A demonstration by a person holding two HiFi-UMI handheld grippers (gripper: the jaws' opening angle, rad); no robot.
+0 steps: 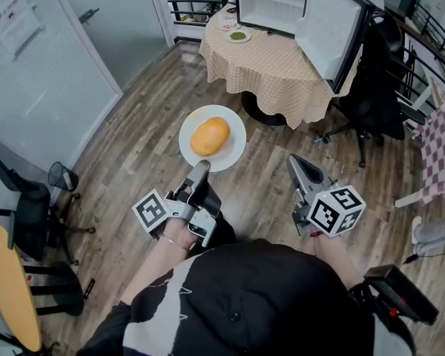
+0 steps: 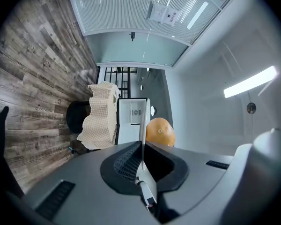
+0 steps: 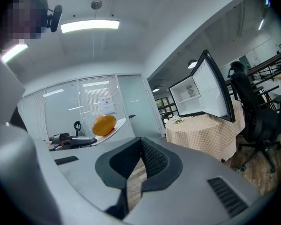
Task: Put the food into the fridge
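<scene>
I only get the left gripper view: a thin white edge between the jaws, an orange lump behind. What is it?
Observer: Seen from the head view, it is a round white plate with an orange, rounded food on its middle.
Operator: And the other claw?
Observer: The right gripper is held out alongside, jaws together on nothing.
Operator: Anything near the table?
Observer: A black office chair stands beside it, by the fridge's open door.

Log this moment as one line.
left gripper: shut on plate rim | plate: carries orange round food | right gripper: shut, empty | fridge: door open, food not yet inside
</scene>
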